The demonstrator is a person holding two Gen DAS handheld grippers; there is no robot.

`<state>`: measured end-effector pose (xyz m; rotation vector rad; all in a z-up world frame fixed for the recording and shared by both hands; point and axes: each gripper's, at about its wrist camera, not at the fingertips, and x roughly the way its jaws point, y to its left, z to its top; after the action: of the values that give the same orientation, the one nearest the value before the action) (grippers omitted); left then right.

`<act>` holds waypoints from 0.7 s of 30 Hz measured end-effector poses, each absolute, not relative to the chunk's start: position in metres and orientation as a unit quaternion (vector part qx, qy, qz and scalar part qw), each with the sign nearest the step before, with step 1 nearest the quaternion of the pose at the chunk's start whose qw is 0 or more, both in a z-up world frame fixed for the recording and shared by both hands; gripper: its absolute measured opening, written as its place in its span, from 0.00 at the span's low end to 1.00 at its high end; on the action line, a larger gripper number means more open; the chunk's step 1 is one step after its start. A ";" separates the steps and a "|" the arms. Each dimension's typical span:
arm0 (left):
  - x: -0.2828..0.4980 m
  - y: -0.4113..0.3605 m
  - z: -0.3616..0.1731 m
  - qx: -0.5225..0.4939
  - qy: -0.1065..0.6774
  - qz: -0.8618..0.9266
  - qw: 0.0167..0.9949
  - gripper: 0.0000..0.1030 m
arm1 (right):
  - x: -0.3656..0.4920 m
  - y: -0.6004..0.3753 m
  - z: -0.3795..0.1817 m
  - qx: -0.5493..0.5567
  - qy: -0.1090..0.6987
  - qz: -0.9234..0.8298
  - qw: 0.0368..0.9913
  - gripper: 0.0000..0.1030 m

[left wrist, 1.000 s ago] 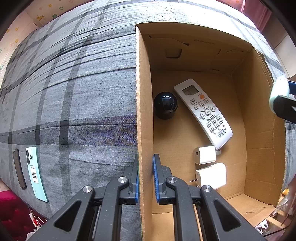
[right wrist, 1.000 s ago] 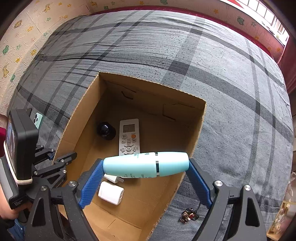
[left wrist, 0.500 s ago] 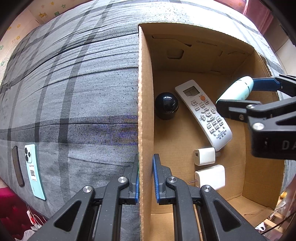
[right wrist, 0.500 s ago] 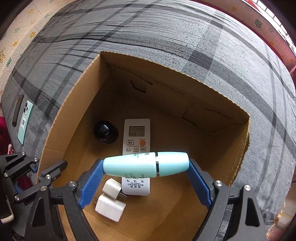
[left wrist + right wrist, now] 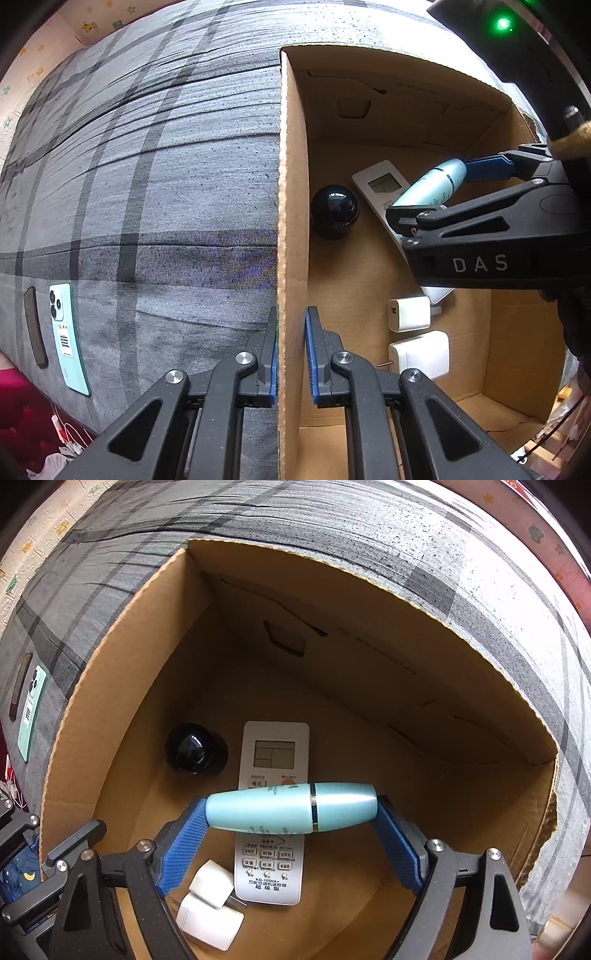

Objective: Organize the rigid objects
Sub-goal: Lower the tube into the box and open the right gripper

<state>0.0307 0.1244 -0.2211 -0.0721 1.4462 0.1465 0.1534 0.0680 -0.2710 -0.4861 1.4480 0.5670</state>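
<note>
Grey plaid bedspread (image 5: 147, 184) under open brown cardboard box (image 5: 122, 638). Left gripper (image 5: 291, 354) astride box's left wall, blue-padded jaws nearly closed, pinching the cardboard edge. Right gripper (image 5: 291, 834) inside box opening, jaws spread wide, clamping pale blue tapered plastic bottle (image 5: 291, 806) end to end, crosswise, above white rectangular remote control (image 5: 271, 812). Black glossy dome-shaped device (image 5: 194, 753) just beside remote, to its left. Two white plug adapters (image 5: 413, 332) on box floor near remote's lower end. Mint-green smartphone (image 5: 68, 336) and dark narrow strip (image 5: 35, 326) side by side on bedspread, well apart from box.
</note>
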 end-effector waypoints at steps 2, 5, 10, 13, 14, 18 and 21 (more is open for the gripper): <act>0.030 0.124 -0.221 -0.031 0.661 0.067 0.747 0.12 | 0.153 0.068 -0.273 -0.219 0.647 0.252 0.686 0.88; 0.030 0.124 -0.220 -0.032 0.661 0.067 0.747 0.12 | 0.154 0.069 -0.276 -0.220 0.648 0.252 0.685 0.88; 0.030 0.123 -0.220 -0.029 0.660 0.067 0.748 0.12 | 0.157 0.069 -0.277 -0.221 0.647 0.250 0.686 0.88; 0.030 0.123 -0.220 -0.030 0.660 0.067 0.748 0.12 | 0.154 0.071 -0.273 -0.220 0.642 0.250 0.690 0.88; 0.030 0.123 -0.220 -0.030 0.660 0.066 0.748 0.12 | 0.153 0.071 -0.271 -0.221 0.640 0.250 0.692 0.90; 0.030 0.123 -0.219 -0.030 0.660 0.067 0.748 0.12 | 0.151 0.071 -0.263 -0.220 0.631 0.254 0.699 0.95; 0.030 0.122 -0.219 -0.030 0.660 0.068 0.748 0.12 | 0.149 0.070 -0.256 -0.219 0.623 0.258 0.705 0.97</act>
<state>0.0299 0.1225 -0.2194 -0.0666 1.4430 0.1485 0.1486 0.0704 -0.2559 -0.4874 1.3858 0.5737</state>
